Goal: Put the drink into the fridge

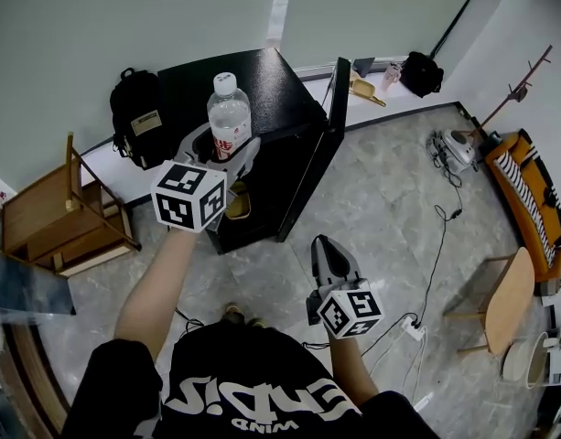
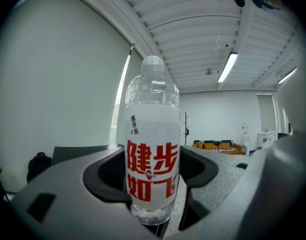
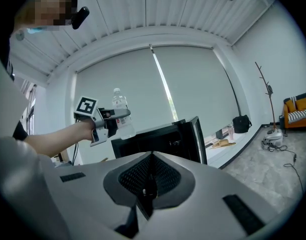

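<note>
1. Underfoot, a grey marbled floor (image 1: 390, 199) fills most of the head view, from the centre out to the right edge.
2. A black fridge (image 1: 262, 85) stands against the pale wall at upper centre. Its door (image 1: 328, 144) is swung open and seen edge-on at the fridge's right side.
3. An orange sofa (image 1: 532, 199) with a striped cushion sits at the right edge of the frame, well apart from the fridge.
4. A wooden chair (image 1: 65, 213) stands at the left edge, with a black backpack (image 1: 138, 117) against the wall between it and the fridge.
5. The left claw (image 1: 221, 146) is at upper left of centre, in front of the fridge top, and is clenched around the drink. In the left gripper view both pads press on the label's sides.
6. The right claw (image 1: 328, 250) hangs lower, at centre right over the floor, with its jaws closed together on nothing.
7. The bottle (image 1: 229, 117), clear with a white cap and red characters on a white label, stands upright in the left claw, above the fridge's top and not inside it.
</note>
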Available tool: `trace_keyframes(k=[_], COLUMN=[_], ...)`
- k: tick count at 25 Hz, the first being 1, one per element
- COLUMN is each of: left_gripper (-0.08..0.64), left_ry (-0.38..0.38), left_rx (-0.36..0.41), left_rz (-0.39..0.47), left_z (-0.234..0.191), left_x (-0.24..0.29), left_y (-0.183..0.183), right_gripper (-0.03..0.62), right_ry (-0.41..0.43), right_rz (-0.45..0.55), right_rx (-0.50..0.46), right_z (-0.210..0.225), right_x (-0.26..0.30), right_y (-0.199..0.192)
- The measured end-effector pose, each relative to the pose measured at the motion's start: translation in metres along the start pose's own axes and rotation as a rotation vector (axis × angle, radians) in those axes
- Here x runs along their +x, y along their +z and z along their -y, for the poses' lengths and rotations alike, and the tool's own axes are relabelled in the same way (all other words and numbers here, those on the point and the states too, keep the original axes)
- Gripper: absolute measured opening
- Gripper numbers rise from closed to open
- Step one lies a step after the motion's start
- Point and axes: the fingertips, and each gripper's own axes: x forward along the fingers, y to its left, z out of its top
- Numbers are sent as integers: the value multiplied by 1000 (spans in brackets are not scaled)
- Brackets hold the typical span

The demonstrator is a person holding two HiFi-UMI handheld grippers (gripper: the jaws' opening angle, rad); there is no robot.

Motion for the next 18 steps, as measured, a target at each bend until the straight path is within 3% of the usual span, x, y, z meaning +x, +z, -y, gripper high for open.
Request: trace_keyframes(k=[7,18], left_gripper=[307,307], left_ry=[-39,-71], left_rx=[8,-35], left_rz=[-2,-44], left_z=[29,62], left_x=[-17,-44], left_y=[-33,-122], right_gripper=[21,21], right_ry=[-8,-31], right_rz=[-3,14], right_rx=[-10,-17], right_z=[6,16], right_x=[-6,-10], right_y=[-4,-15])
